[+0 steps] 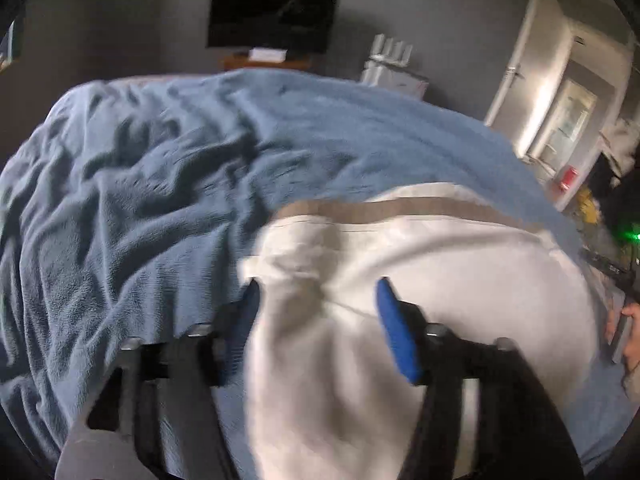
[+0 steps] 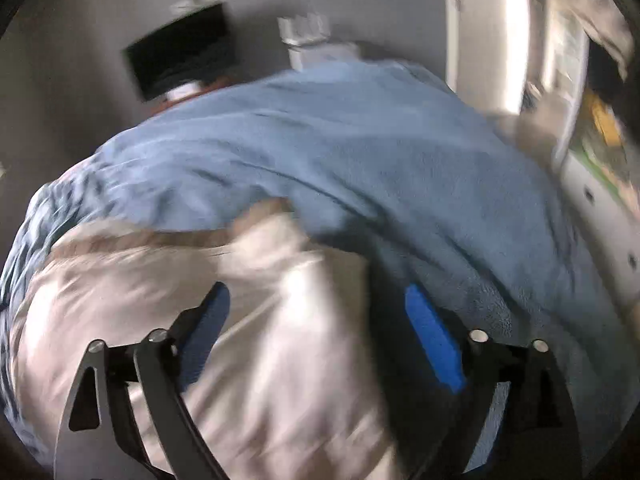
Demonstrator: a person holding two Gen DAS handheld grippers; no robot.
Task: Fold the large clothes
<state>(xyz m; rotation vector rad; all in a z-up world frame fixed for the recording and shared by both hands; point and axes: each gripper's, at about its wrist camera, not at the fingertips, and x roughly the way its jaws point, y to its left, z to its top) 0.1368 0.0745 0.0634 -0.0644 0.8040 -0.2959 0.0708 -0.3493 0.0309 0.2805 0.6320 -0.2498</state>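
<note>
Now the white garment [image 1: 400, 280] lies on the blue blanket [image 1: 140, 200] of the bed. Left hand-held gripper [image 1: 316, 300] stands spread over its left corner, pinching nothing; right hand-held gripper [image 2: 316, 304] spread at its right edge. Released cloth may slump, skewing the fold.

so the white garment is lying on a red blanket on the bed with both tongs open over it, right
Not quite: the blanket is blue, not red, as the left wrist view shows. The rest holds: the white garment lies on it, and the left tongs and right tongs are both open over it.
</note>
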